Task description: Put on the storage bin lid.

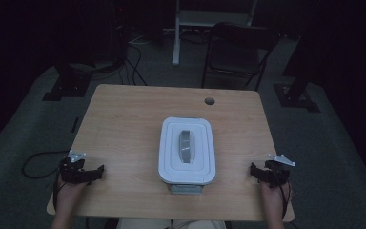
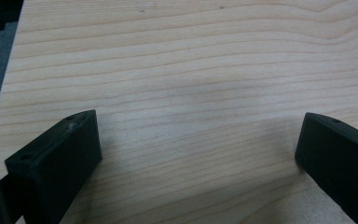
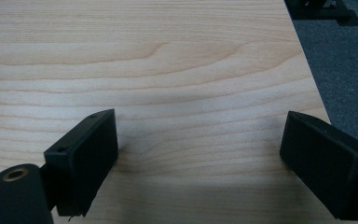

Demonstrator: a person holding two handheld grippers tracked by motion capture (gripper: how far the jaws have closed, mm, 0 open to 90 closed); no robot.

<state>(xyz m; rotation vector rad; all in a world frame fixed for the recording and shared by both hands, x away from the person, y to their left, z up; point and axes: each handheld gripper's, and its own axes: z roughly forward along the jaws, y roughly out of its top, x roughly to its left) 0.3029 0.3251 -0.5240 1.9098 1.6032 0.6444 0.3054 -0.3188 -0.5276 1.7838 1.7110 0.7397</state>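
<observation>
Two grippers at rest on the table, a lidded box between them.

The white plastic box [image 1: 187, 150] sits mid-table [image 1: 124, 119], lid on — what looks like a grey handle on top, though the light is dim. The left gripper [image 1: 100, 171] and right gripper [image 1: 252, 169] lie near opposite table edges, well apart from the box — both with jaws spread wide, holding nothing, over bare wood.
</observation>
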